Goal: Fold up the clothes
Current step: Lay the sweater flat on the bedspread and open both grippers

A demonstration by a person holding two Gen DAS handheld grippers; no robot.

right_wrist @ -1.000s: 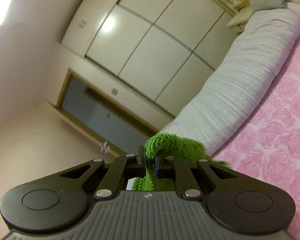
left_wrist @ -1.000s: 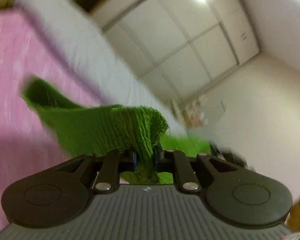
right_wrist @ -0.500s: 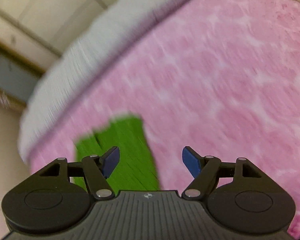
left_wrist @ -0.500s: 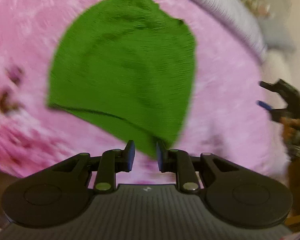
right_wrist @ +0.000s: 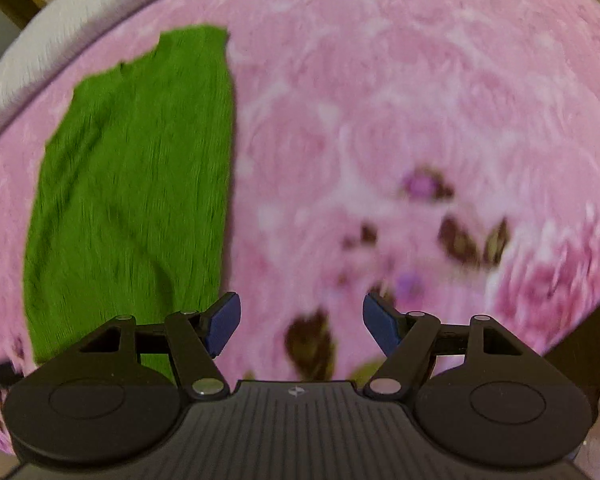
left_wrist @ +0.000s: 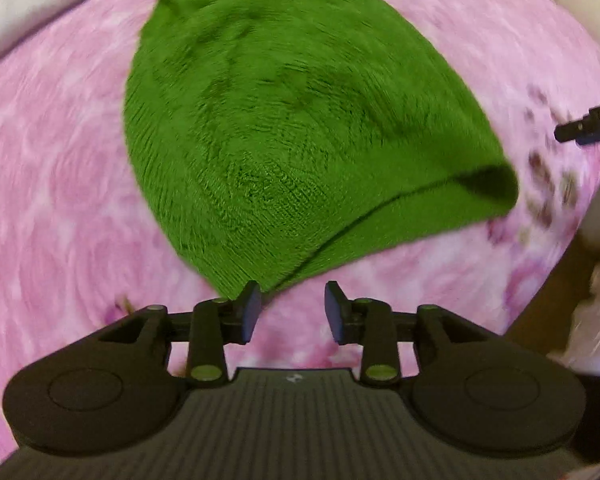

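Both grippers hovered over the bed, jaws spread apart and grasping nothing. One green knitted sweater (left_wrist: 300, 128) lay flat on the pink floral bedspread (left_wrist: 52, 184), folded into a long slab whose long axis ran away from the cameras toward the grey ribbed bolster (right_wrist: 60, 28) at the far edge. Its near end, a doubled, rounded fold, sat just ahead of the left gripper (left_wrist: 292, 312). From the right wrist view the sweater (right_wrist: 140, 184) appeared as a tall strip left of the right gripper (right_wrist: 302, 320), its knit ribs running lengthwise. The bedspread looked plush, with blurred rose and leaf patterns.
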